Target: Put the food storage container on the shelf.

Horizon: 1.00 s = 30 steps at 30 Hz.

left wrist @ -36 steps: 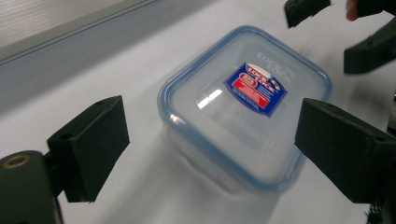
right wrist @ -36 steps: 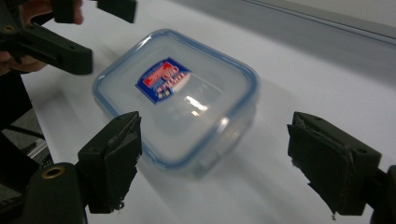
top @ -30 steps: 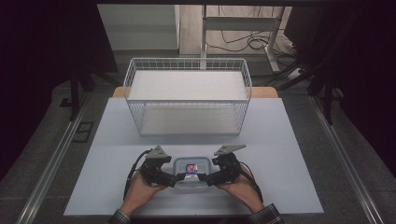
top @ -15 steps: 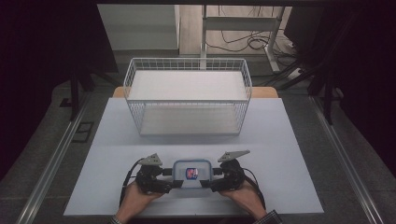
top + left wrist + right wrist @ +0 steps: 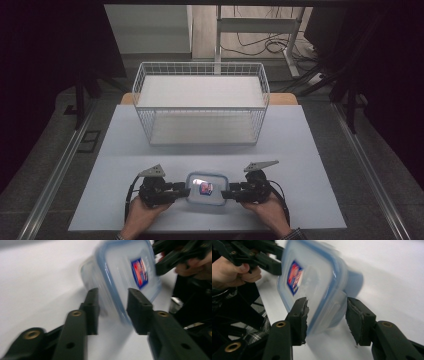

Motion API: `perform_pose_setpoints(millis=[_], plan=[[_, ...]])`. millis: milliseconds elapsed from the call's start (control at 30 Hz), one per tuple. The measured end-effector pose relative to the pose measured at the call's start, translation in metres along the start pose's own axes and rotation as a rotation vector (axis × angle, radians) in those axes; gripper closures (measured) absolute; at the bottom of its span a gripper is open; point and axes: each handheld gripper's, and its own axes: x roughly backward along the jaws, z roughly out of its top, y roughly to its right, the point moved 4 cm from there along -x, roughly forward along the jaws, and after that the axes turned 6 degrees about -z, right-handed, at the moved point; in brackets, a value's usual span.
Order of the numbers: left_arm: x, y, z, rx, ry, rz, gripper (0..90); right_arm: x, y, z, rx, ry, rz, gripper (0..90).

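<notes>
Plastic container (image 5: 206, 188) at the worktop's (image 5: 310, 165) near edge, bracketed since a second ago by left hand-held gripper (image 5: 181, 189) and right hand-held gripper (image 5: 227, 193). Jaws just closing around its ends, not yet clamped. Lift toward far wire basket (image 5: 200, 102) likely next.

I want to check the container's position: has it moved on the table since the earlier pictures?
No. In the high view the lidded container lies at the same spot on the table, equally far in front of the wire basket.
</notes>
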Motion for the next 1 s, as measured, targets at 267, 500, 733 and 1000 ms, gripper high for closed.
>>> perform_pose_setpoints(millis=[267, 500, 733, 1000], plan=[[-0.002, -0.001, 0.002, -0.012, -0.007, 0.003, 58.0, 0.004, 0.004, 0.001, -0.032, 0.035, 0.007, 56.9], [-0.007, -0.012, 0.007, 0.032, 0.008, -0.046, 45.0, 0.003, 0.0, 0.003, 0.045, 0.039, -0.008, 57.4], [-0.009, -0.01, 0.002, 0.038, -0.023, -0.129, 43.1, 0.004, -0.005, 0.003, 0.122, 0.034, 0.006, 58.4], [0.001, -0.007, -0.001, 0.041, -0.021, -0.155, 56.8, 0.003, -0.007, 0.001, 0.087, 0.032, 0.005, 57.5]])
